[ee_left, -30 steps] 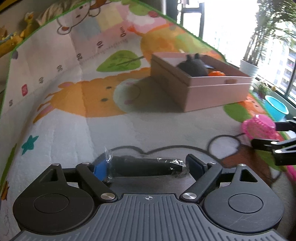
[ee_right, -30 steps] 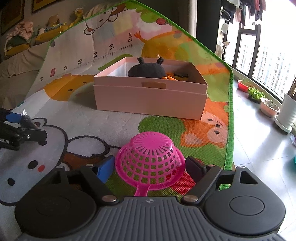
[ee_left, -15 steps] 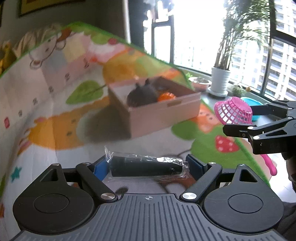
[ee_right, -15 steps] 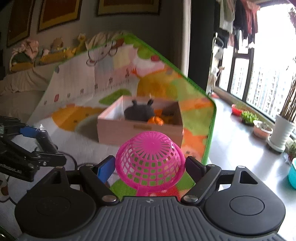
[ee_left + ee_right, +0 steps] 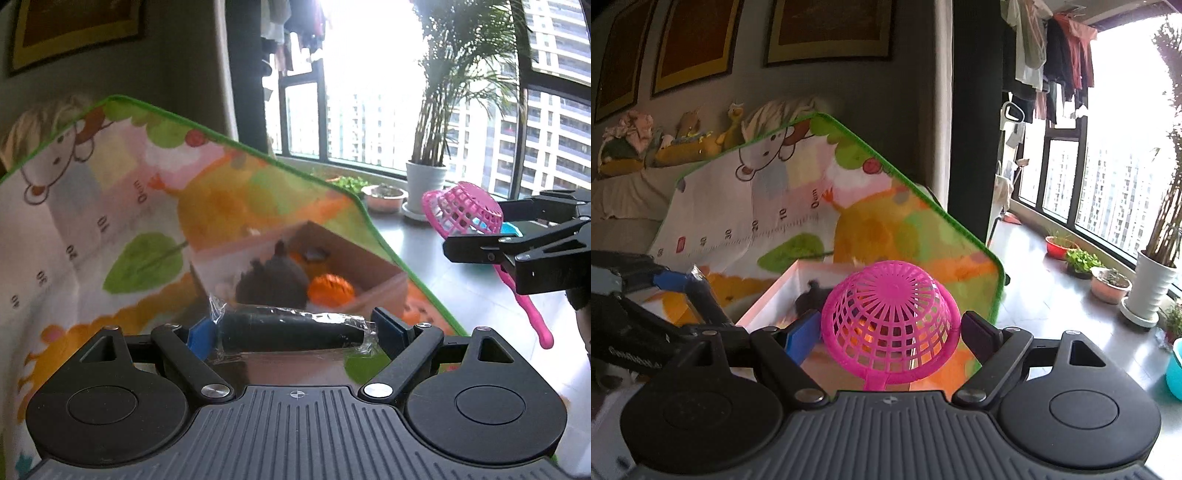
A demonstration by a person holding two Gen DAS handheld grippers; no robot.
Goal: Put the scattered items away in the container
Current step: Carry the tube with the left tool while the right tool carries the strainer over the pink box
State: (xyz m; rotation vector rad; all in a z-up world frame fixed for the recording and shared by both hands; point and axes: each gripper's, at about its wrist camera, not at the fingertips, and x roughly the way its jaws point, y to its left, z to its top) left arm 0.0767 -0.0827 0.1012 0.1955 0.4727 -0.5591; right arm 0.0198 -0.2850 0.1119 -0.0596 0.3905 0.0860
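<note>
Partly, the wrapped black cylinder [image 5: 291, 330] hides the blurred box [image 5: 373, 266].

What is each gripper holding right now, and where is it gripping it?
The left gripper holds a black plastic-wrapped tube by its two ends. The right gripper holds a pink strainer across its bowl, handle trailing back.

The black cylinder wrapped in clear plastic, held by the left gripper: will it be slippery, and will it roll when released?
The black cylinder wrapped in clear plastic probably is somewhat slippery, since the glossy film lies loose and crinkled at both ends. Its round shape suggests it may roll once dropped, though the pink cardboard box walls should likely stop it.
</note>
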